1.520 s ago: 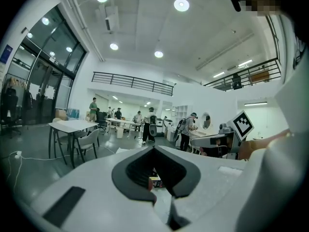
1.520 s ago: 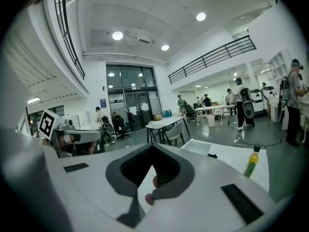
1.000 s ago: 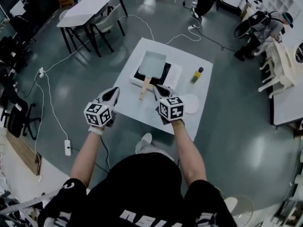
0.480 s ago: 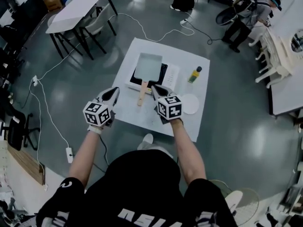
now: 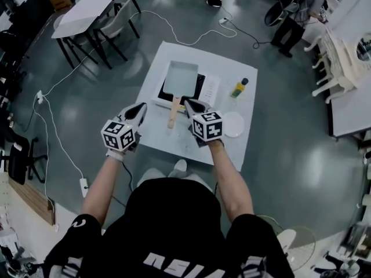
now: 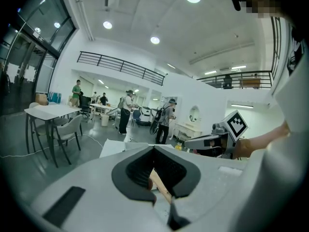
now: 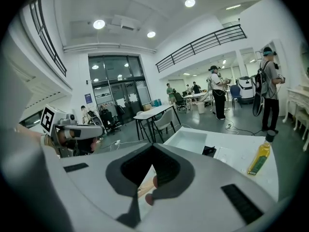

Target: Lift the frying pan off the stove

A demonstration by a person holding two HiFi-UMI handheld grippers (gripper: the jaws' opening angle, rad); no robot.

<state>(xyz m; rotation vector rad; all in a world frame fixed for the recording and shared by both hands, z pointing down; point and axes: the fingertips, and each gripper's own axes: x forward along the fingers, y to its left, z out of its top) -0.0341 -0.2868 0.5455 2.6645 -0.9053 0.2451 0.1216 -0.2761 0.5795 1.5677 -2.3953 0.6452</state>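
A square grey frying pan (image 5: 179, 77) sits on a black-topped white stove (image 5: 200, 86) on a white table (image 5: 174, 138); its wooden handle (image 5: 174, 112) points toward me. My left gripper (image 5: 138, 112) hovers shut and holds nothing over the table's left edge, left of the handle. My right gripper (image 5: 192, 105) is shut and holds nothing just right of the handle, near the stove's front. In the right gripper view the pan (image 7: 190, 140) lies ahead and the handle (image 7: 145, 183) shows through the jaw gap. The handle (image 6: 161, 188) also shows in the left gripper view.
A yellow oil bottle (image 5: 240, 88) stands right of the stove, and a white plate (image 5: 232, 125) lies near the table's right front. Another table with chairs (image 5: 93, 16) stands far left. Cables cross the floor. People stand at the back right (image 5: 301, 10).
The view has shifted, so the table and pan sit a little farther up the frame. Both grippers stay shut in about the same places beside the handle.
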